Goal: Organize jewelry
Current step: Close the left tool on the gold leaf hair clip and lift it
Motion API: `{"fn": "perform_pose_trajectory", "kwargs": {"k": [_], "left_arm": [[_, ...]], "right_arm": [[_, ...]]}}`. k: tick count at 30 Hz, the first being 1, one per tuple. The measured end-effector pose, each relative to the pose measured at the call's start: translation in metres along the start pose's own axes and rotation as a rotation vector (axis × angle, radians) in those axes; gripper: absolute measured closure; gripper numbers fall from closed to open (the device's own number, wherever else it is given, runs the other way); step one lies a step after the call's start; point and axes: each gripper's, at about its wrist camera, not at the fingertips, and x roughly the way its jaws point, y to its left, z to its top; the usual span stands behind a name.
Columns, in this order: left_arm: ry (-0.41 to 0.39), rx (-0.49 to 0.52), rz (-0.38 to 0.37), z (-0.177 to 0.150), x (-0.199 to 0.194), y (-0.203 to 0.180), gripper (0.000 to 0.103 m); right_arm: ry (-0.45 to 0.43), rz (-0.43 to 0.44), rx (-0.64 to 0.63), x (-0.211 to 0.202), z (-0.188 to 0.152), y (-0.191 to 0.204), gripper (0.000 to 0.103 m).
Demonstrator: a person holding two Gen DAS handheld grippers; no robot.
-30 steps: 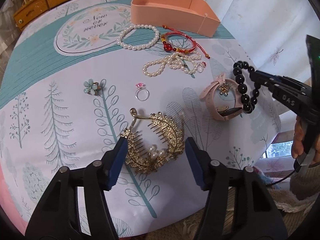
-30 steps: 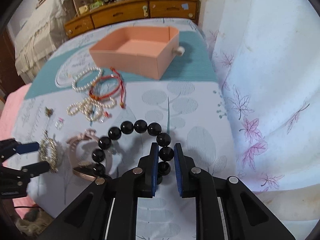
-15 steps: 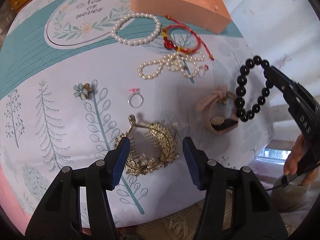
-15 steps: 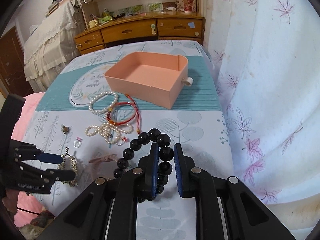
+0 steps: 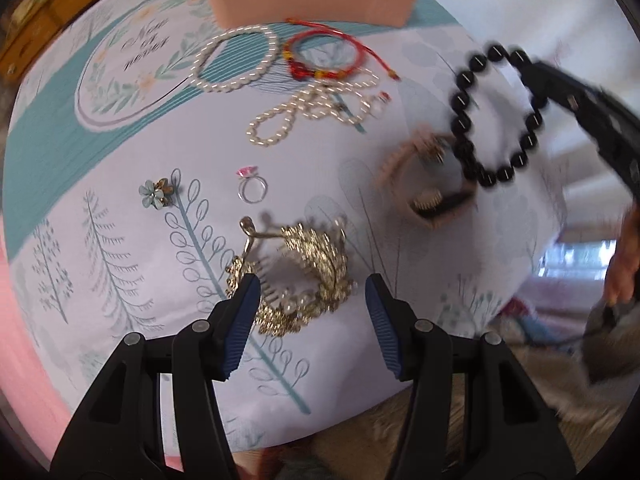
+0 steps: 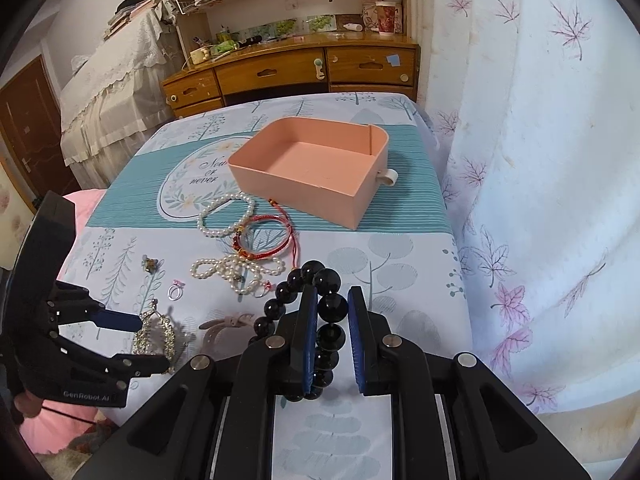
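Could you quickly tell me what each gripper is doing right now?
Left gripper: open, around the gold hair comb.
Right gripper: shut on the black bead bracelet.

counts: 1 pink box. 1 black bead bracelet. 1 round pearl bracelet, 1 loose pearl strand. 1 red cord bracelet. 1 ring w/ pink stone. 1 flower brooch. 1 gold hair comb. 1 pink watch. 2 grippers: left, right. total 8 jewelry pcs.
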Motion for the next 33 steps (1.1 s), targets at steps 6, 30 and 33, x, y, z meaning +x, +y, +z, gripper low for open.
{"fn": "perform_pose_trajectory", "kwargs": {"k": [6,30,33], "left_arm": [[-0.059,0.273,0.064,-0.021,-0.003,-0.027,0.051],[0.029,0.514,0.069,-0.016,0.037,-0.017,0.077],[0.035,0.517,0.095,-0.023,0.038,-0.021,0.086]], "right_arm": [[0.005,0.005,0.005,-0.004,-0.003,0.002,0.088],[0.006,0.007,-0.011,-0.005,0.007,0.008,0.088],[0.010,0.006,-0.011,-0.004,0.008,0.008,0.088]]}}
